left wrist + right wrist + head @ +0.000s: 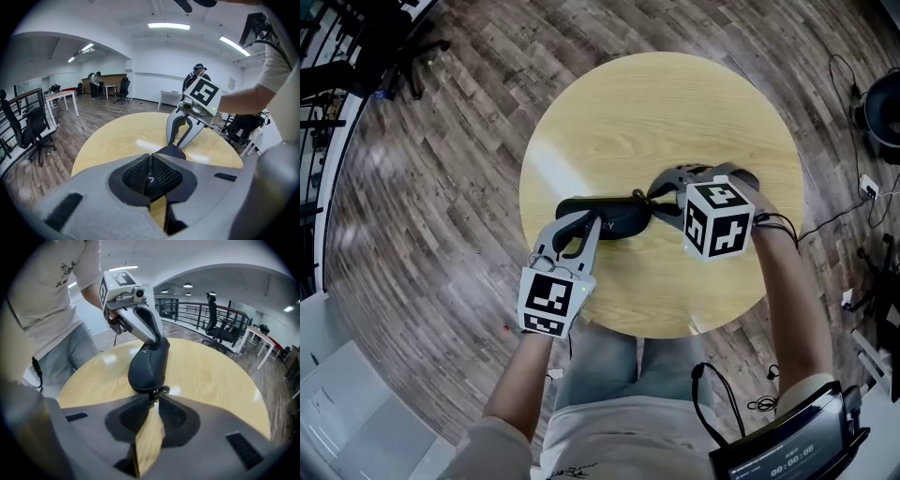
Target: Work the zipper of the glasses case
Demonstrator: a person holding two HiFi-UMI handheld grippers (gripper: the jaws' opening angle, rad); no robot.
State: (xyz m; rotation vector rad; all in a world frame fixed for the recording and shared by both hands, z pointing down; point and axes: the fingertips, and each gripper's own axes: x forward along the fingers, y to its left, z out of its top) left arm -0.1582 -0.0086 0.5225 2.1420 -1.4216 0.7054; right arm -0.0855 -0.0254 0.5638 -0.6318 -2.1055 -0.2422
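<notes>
Two grippers on one glasses case, and both are biting. Closest in, the left gripper [579, 227] reaches up from the near edge of the round tabletop [675, 103]. Its jaws are pressed together on the left end of the glasses case [623, 220]. In the left gripper view the ribbed pads [136, 176] meet on that dark end with no gap showing.

The case is long and black. It lies flat near the middle of the pale wood, running left to right in the head view.

At its other end, the right gripper [656, 195] comes in from the right. Its jaws are pinched tight on the zipper pull [160, 391], and in the right gripper view the small metal loop sits right at the meeting tips. Both marker cubes face up toward the head camera, one on each gripper.

Beyond the tabletop there is wood-plank floor [441, 187] all round. Cables [844, 216] trail across it on the right, and a black office chair [403, 56] stands at the far left.
</notes>
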